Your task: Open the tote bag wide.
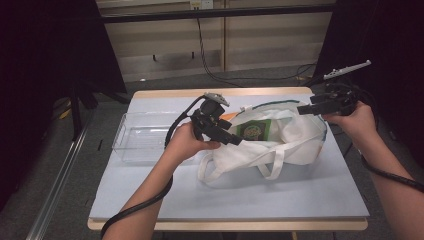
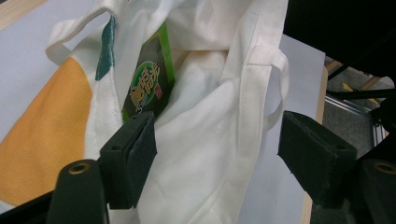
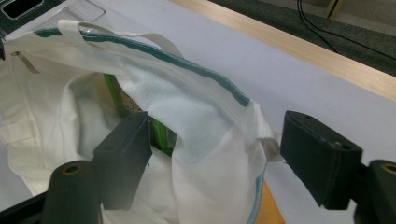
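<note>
A white cloth tote bag (image 1: 292, 142) with a teal-trimmed rim and an orange patch lies open-mouthed on the table's middle right. Inside it stands a green snack packet (image 1: 253, 129), also seen deep in the bag's mouth as the packet (image 2: 147, 86) and the packet (image 3: 161, 133). My left gripper (image 1: 234, 138) sits at the bag's near-left rim; its jaws (image 2: 217, 154) stand wide apart with loose bag cloth (image 2: 205, 154) between them, unpressed. My right gripper (image 1: 306, 108) is at the far-right rim, jaws (image 3: 215, 158) wide apart astride the bag's edge (image 3: 205, 116), with neither pad pressing on it.
A clear plastic bin (image 1: 131, 142) stands at the left of the pale blue table mat (image 1: 240, 195). The bag's two straps (image 1: 272, 167) trail toward the front. Dark curtains flank the table, and cables run across the floor behind it.
</note>
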